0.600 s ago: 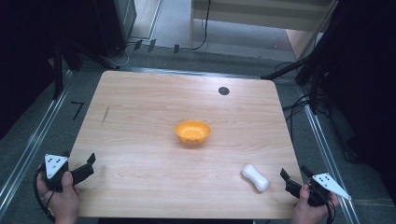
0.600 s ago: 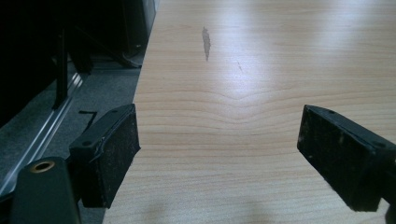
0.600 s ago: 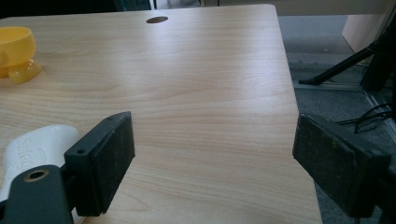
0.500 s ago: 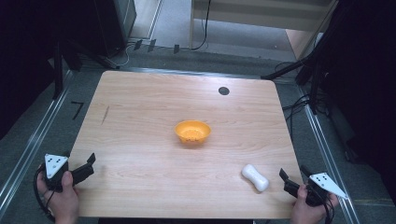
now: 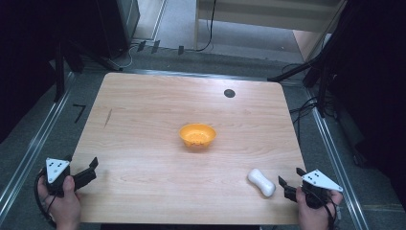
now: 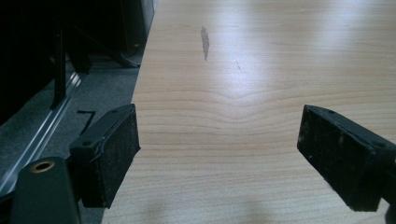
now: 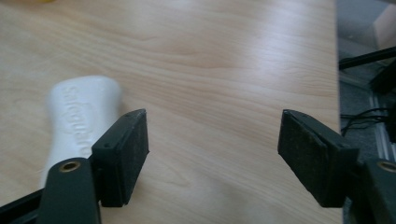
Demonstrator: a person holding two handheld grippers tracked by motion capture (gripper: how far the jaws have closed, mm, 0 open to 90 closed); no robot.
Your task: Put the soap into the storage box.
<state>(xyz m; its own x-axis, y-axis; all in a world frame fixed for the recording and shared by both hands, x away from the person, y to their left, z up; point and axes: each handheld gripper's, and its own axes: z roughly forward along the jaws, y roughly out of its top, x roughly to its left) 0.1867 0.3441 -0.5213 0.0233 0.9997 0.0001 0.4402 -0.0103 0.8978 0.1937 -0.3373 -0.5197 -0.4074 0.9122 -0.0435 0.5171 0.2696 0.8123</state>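
Orange bowl (image 5: 197,136) sits mid counter (image 5: 143,120). White soap bar (image 5: 261,182) lies near the right tool (image 5: 291,180), jaws apart. Left tool (image 5: 86,173) waits at the near left corner, jaws apart too.

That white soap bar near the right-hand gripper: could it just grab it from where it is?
Probably yes. The right gripper is open beside the white soap bar, with bare table between them; it would need to shift sideways first.

wooden table (image 5: 143,120) | grey carpet floor (image 5: 177,28) | dark surroundings
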